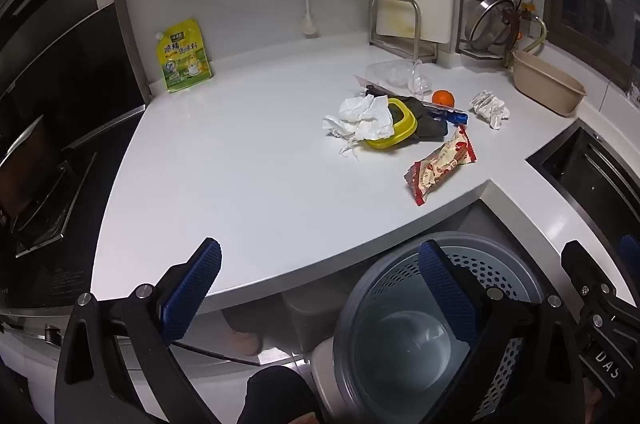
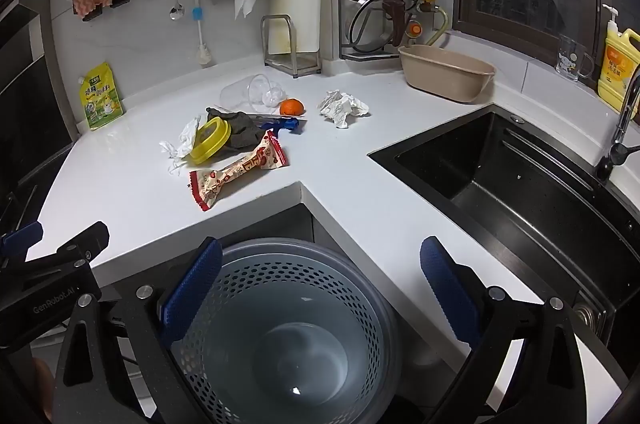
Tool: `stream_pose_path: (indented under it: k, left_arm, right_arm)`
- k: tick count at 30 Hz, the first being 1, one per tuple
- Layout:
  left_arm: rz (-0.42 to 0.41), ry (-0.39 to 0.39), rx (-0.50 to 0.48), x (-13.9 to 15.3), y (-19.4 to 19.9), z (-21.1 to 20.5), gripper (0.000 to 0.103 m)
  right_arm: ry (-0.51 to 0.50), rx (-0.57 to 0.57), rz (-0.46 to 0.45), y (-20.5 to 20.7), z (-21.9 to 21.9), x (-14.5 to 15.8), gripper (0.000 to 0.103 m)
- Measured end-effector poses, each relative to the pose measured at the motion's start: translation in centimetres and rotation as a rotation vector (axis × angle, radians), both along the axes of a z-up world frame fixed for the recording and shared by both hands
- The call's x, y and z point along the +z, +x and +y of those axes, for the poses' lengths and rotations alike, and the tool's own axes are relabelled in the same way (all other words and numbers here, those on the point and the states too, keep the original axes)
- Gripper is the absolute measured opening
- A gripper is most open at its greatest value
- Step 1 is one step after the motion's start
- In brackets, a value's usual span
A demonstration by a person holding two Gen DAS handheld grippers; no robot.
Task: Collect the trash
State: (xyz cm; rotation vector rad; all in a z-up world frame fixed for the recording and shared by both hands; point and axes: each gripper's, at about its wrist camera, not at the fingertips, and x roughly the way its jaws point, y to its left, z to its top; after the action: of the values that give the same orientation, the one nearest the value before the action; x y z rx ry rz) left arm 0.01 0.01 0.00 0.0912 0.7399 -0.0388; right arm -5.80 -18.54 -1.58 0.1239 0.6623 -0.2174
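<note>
A grey perforated trash bin point(image 2: 288, 328) stands on the floor below the white counter's inner corner; it also shows in the left wrist view point(image 1: 432, 324). On the counter lie a red-and-cream snack wrapper point(image 2: 240, 170) point(image 1: 440, 162), a crumpled white tissue point(image 1: 362, 120) point(image 2: 184, 144) against a yellow lid point(image 2: 210, 140), a second crumpled paper point(image 2: 342, 108) point(image 1: 490, 106) and a clear plastic cup point(image 2: 252, 92) on its side. My left gripper point(image 1: 320, 288) and right gripper point(image 2: 320, 284) are both open and empty, above the bin, short of the trash.
A tangerine point(image 2: 291, 107), a dark cloth point(image 2: 240, 132), and a knife with a blue handle point(image 2: 280, 123) lie among the trash. A beige basin point(image 2: 446, 72) stands at the back. A black sink point(image 2: 520, 180) is at the right. A green-yellow pouch point(image 1: 182, 58) stands at the left.
</note>
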Motion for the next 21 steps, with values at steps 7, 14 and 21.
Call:
stream_pose_path:
  k: [7,14,21]
  left_arm:
    - [-0.002,0.001,0.001,0.01,-0.01,0.01,0.097]
    - [-0.004,0.004,0.002,-0.01,-0.04,0.03,0.097]
    - [-0.003,0.005,0.008,-0.34,-0.15,0.15,0.097]
  right_arm:
    - [0.004,0.002,-0.001,-0.07,-0.05,0.05,0.095]
    - [0.002,-0.001,-0.002,-0.09,0.08,-0.09,0.095]
    - [0.002,0.002,0.000,0.00,-0.01,0.03,0.095]
